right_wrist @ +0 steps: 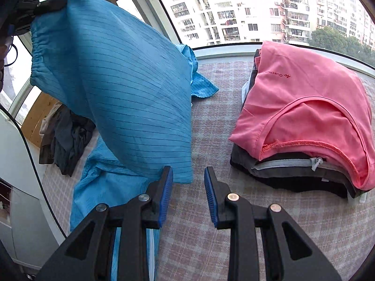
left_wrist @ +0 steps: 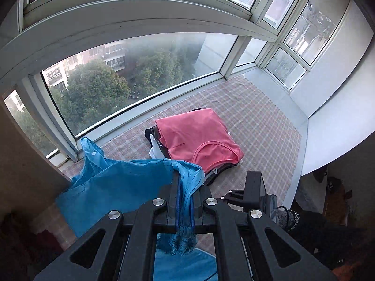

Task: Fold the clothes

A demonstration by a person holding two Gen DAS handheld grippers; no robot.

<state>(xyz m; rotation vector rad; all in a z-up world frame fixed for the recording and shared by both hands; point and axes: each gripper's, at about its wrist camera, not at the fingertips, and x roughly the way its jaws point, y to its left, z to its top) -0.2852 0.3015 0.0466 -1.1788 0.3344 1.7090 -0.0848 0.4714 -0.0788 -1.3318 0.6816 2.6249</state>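
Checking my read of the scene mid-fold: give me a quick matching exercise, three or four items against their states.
Things:
1. left tongs
2. right tongs
3. folded pink T-shirt
4. crumpled dark grey clothes

States:
A. top of the folded stack
B. open, empty
C. shut on the blue striped garment
D. loose heap at the mat's left

Pairs: 1-C, 2-B, 3-A, 4-D

L gripper [left_wrist: 185, 201]: I've got the jaws clamped tight on a bunched edge of the blue garment [left_wrist: 121, 182], fabric pinched between the pads and spilling out behind them, fingers aimed steeply down. From the R wrist cam I see that same gripper at upper left, holding the cloth up in the air. R gripper [right_wrist: 188, 192]: jaws parted w/ a clear gap, blue pads [right_wrist: 165, 194] bare, nothing between them, also pitched down; L finger sits just beside the hanging cloth's lower edge.
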